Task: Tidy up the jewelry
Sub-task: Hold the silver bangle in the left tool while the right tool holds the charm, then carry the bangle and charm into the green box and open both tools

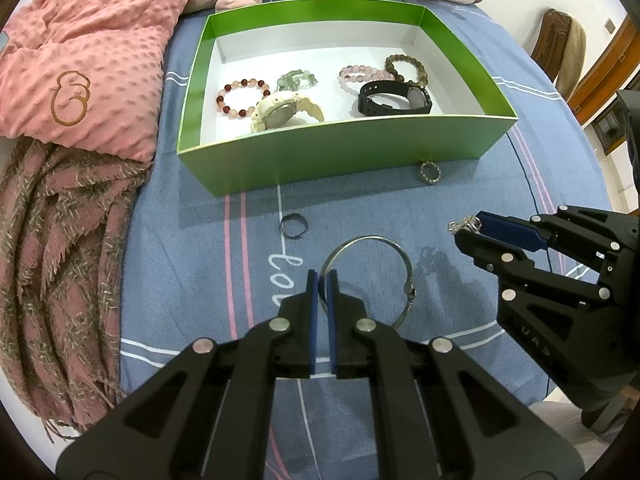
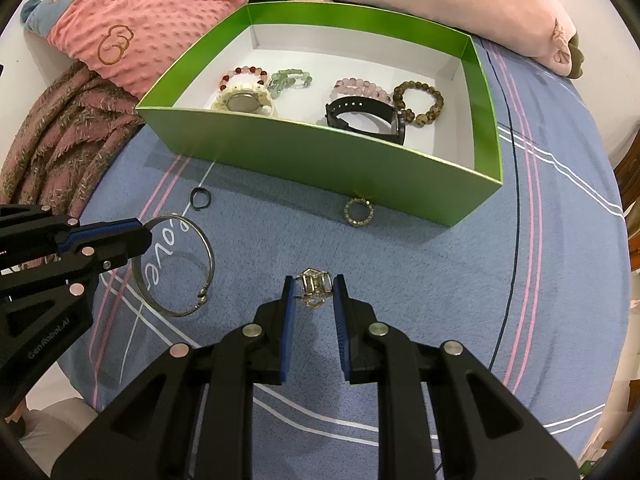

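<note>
A green box (image 1: 332, 158) (image 2: 320, 156) with a white floor holds several bead bracelets, a cream watch (image 1: 280, 114) and a black watch (image 1: 394, 98). My left gripper (image 1: 323, 280) (image 2: 138, 236) is shut on the rim of a silver bangle (image 1: 404, 276) (image 2: 204, 276) that lies on the blue cloth. My right gripper (image 2: 314, 288) (image 1: 466, 228) is shut on a small gold and silver ring cluster (image 2: 315, 290) (image 1: 464, 225) held between its pads. A black ring (image 1: 294, 226) (image 2: 201, 199) and a beaded ring (image 1: 430, 171) (image 2: 359, 211) lie in front of the box.
A pink dotted blanket (image 1: 92, 52) and a fringed pink scarf (image 1: 48, 260) lie at the left. A long pink pillow (image 2: 440, 8) lies behind the box. The blue cloth (image 2: 480, 280) has pink and white stripes.
</note>
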